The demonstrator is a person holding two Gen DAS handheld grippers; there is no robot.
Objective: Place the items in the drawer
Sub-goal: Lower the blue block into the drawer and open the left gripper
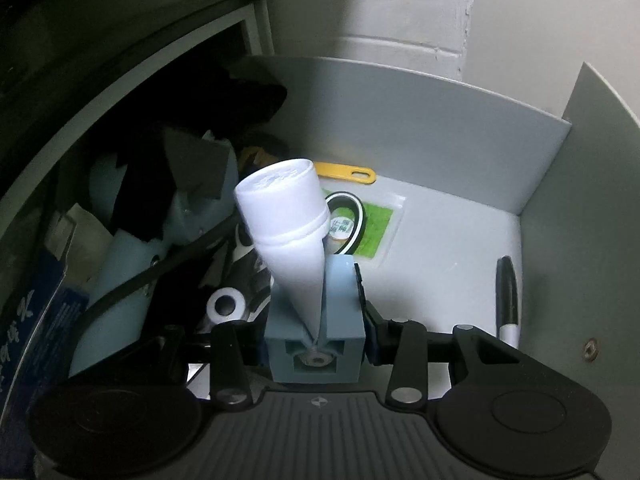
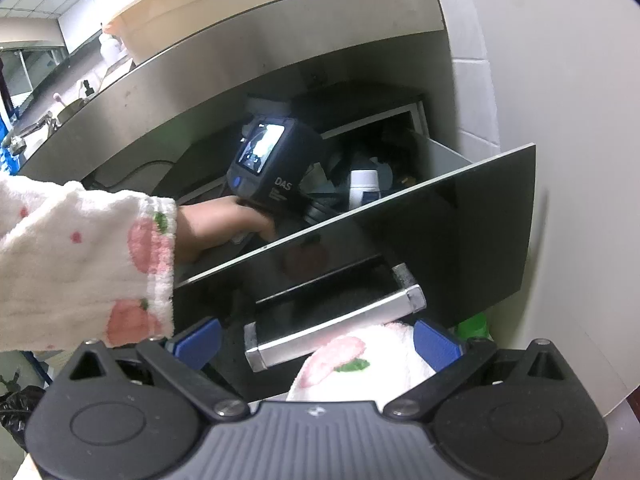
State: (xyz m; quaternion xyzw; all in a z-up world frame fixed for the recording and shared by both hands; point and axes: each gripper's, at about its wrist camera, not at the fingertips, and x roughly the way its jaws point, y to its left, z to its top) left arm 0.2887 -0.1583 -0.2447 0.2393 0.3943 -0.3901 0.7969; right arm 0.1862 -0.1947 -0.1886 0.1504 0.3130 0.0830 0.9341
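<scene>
The left gripper [image 1: 316, 300] is clamping a white tube [image 1: 286, 220] by its flat tail, cap-forward, lowering it into the open drawer's [image 1: 440, 224] bare corner; the right gripper [image 2: 316, 344] is waiting with fingers spread apart by the handle [image 2: 336, 328].

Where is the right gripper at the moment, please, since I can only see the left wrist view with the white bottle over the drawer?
Observer: The right gripper is open, right at the drawer's silver handle.
Operator: Thank you. How far out is the drawer?
Observer: Well out; its dark front panel stands clear of the steel cabinet.
</scene>
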